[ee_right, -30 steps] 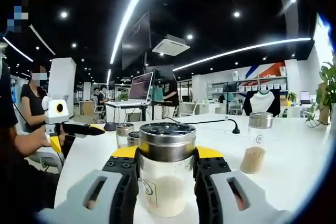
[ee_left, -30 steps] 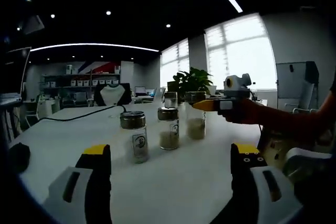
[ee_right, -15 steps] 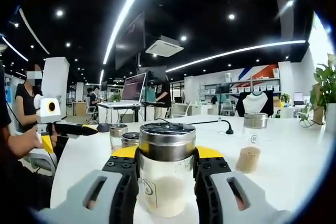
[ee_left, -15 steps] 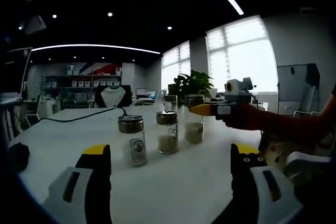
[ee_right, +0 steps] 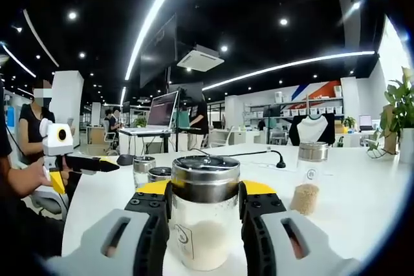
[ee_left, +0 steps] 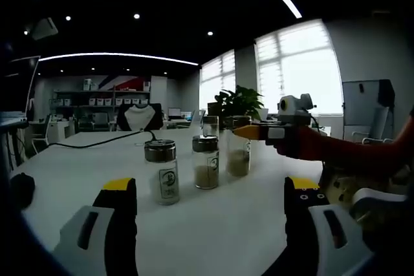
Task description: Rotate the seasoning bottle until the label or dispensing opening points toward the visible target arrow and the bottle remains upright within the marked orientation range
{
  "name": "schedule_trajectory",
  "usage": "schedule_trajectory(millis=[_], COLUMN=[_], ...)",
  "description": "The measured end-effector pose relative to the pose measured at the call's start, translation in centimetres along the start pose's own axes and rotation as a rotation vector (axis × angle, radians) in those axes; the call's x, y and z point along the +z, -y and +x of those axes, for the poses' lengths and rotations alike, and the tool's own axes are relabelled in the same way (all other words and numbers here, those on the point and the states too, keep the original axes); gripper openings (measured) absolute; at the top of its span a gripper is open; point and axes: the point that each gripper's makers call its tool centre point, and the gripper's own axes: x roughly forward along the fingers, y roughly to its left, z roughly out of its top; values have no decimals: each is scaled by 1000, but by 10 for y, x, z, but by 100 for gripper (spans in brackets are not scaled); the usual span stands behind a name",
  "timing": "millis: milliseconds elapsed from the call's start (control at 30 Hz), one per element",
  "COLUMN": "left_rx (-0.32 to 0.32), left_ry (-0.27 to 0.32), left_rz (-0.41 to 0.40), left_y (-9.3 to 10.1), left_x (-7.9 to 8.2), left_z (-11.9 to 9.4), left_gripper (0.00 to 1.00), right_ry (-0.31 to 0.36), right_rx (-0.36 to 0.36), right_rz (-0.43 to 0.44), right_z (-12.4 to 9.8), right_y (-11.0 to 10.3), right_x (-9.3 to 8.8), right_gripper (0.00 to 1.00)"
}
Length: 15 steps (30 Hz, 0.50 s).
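Note:
A glass seasoning bottle (ee_right: 206, 224) with a steel lid and pale powder stands upright between my right gripper's (ee_right: 206, 206) jaws, which are shut on it. A small round logo shows low on its left side. In the left gripper view the same bottle (ee_left: 238, 154) is held at lid height by the right gripper (ee_left: 262, 132), reaching in from the right. My left gripper (ee_left: 210, 221) stands open above the white table (ee_left: 213, 231), short of the bottles, with nothing between its jaws. It also appears as the left gripper (ee_right: 81, 163), held in a hand.
Two more seasoning bottles (ee_left: 163, 171) (ee_left: 206, 163) stand in a row left of the held one, and a further bottle (ee_right: 309, 179) stands apart. A black cable (ee_left: 97, 143) crosses the far table. A dark object (ee_left: 22, 189) lies at the left edge. A potted plant (ee_left: 238, 101) stands behind.
The left gripper's camera has drawn back a little, so the bottles look smaller. The right gripper stays shut on its bottle; no turn of the bottle is visible.

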Motion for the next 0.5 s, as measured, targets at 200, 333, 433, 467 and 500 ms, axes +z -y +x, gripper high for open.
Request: schedule_trajectory(millis=[200,333,433,467,500], left_rx=[-10,-11,-4,-4,-7], left_ry=[-3,-4,-13,-17,-24], left_rz=[2,1,23,27,33], left_y=[4,6,5,5,5], left_x=[2,2,1,1,0], left_z=[5,4,3,3,3], left_gripper=[100,100,100,100,100], right_ry=[16,4,1,5,3], right_rx=[-16,-47,-94,-106,-124], right_rz=[-33,-40,-41,-42,-43], right_z=[-8,-9,-11,-11,-11], right_y=[-1,4,16,20,25], right_x=[22,27,32,34,36], right_gripper=[51,52,53,53,53])
